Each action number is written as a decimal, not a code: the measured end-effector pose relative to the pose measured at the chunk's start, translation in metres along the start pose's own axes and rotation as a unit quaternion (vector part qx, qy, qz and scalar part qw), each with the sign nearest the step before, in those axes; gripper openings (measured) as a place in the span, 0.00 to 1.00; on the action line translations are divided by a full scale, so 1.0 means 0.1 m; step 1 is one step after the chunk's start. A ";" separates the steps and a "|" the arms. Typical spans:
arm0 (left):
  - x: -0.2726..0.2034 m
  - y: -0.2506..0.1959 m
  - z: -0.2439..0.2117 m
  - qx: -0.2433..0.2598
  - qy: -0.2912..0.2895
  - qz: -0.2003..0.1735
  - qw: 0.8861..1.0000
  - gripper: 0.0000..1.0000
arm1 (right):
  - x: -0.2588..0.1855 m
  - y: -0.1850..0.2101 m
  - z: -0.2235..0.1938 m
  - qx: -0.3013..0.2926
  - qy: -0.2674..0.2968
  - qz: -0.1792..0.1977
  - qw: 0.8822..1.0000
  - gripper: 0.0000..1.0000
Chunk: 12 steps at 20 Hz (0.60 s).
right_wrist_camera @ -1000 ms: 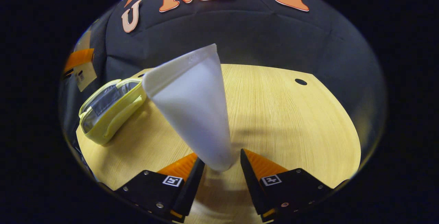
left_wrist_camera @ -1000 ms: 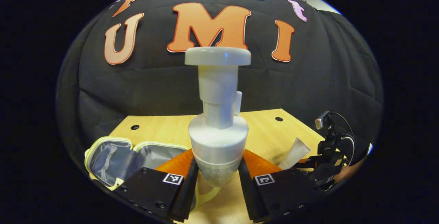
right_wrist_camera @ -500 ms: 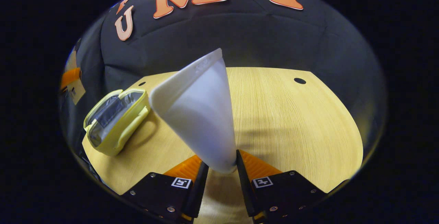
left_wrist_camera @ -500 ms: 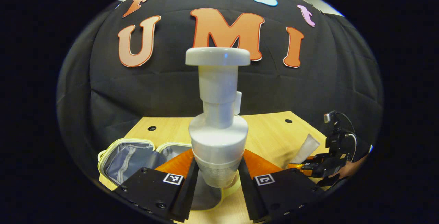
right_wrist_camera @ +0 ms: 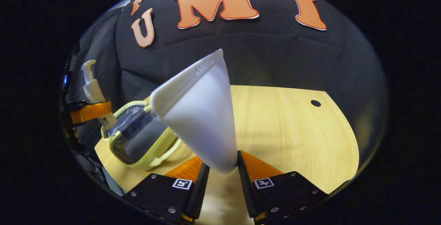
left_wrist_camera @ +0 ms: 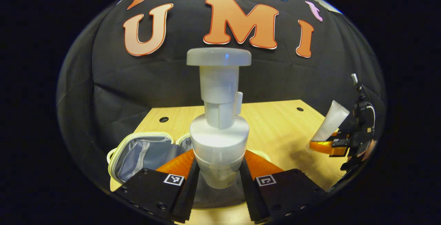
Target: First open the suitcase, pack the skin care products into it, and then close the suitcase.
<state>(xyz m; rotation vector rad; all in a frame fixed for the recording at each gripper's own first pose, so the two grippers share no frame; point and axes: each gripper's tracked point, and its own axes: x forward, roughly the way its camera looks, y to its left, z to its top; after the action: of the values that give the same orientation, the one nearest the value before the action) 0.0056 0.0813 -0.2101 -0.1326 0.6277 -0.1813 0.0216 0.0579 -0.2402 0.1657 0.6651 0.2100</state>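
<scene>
My left gripper [left_wrist_camera: 218, 180] is shut on a white pump bottle [left_wrist_camera: 219, 128], held upright above the open pale-yellow suitcase [left_wrist_camera: 137, 149] with its grey lining. My right gripper [right_wrist_camera: 222, 173] is shut on a white squeeze tube [right_wrist_camera: 198, 114], whose flat sealed end points up and away. In the right gripper view the open suitcase [right_wrist_camera: 137, 137] lies at the left on the wooden table [right_wrist_camera: 293, 132], with the pump bottle [right_wrist_camera: 94, 94] held over it by the left gripper [right_wrist_camera: 90, 112]. In the left gripper view the right gripper [left_wrist_camera: 325, 145] shows far right with the tube [left_wrist_camera: 330, 121].
The light wooden table [left_wrist_camera: 272, 132] has small round holes near its far edge [left_wrist_camera: 163, 119] [right_wrist_camera: 315, 103]. Black cloth wall stands behind the table. A hand [left_wrist_camera: 368, 149] holds the right gripper at the far right.
My left gripper has carried the pump bottle over the open suitcase. My right gripper closed on the tube, lifted it off the table and turned toward the suitcase.
</scene>
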 end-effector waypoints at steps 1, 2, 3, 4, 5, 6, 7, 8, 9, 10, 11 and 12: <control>0.01 0.06 -0.06 -0.003 0.012 -0.002 1.000 0.61 | -0.01 0.10 0.05 -0.004 -0.001 0.006 1.000 0.51; 0.04 0.11 -0.09 -0.006 0.019 -0.005 1.000 0.61 | -0.02 0.20 0.07 -0.006 -0.003 0.010 1.000 0.51; 0.04 0.18 -0.14 -0.008 0.028 -0.008 1.000 0.61 | -0.01 0.31 0.10 -0.007 -0.002 0.015 1.000 0.51; 0.05 0.24 -0.18 -0.010 0.037 -0.012 0.999 0.61 | -0.01 0.41 0.11 -0.008 -0.002 0.019 1.000 0.51; 0.06 0.29 -0.25 -0.010 0.044 -0.018 0.999 0.61 | 0.00 0.51 0.12 -0.009 -0.001 0.022 1.000 0.51; 0.07 0.34 -0.30 -0.009 0.055 -0.026 0.998 0.61 | 0.01 0.61 0.12 -0.009 -0.001 0.026 1.000 0.51; 0.08 0.38 -0.35 -0.004 0.062 -0.033 0.998 0.61 | 0.03 0.71 0.13 -0.010 0.000 0.028 1.000 0.51; 0.11 0.42 -0.42 0.000 0.079 -0.040 0.996 0.61 | 0.05 0.81 0.12 -0.010 0.001 0.031 0.999 0.51; 0.10 0.44 -0.50 0.004 0.092 -0.046 0.995 0.61 | 0.07 0.91 0.09 -0.008 0.005 0.034 0.999 0.51; 0.11 0.46 -0.57 0.007 0.105 -0.051 0.993 0.61 | 0.07 0.99 0.04 -0.005 0.011 0.034 0.999 0.51; 0.10 0.49 -0.67 0.009 0.117 -0.057 0.991 0.61 | 0.08 1.07 0.02 -0.001 0.015 0.034 0.999 0.51; 0.11 0.51 -0.74 0.010 0.127 -0.062 0.990 0.61 | 0.08 1.14 0.01 0.002 0.015 0.033 0.999 0.51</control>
<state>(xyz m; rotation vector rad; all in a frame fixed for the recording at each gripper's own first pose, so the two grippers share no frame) -0.0228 0.1236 -0.2847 -0.1304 0.8725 -0.3287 0.0126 0.1702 -0.2194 0.1891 0.6908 0.2756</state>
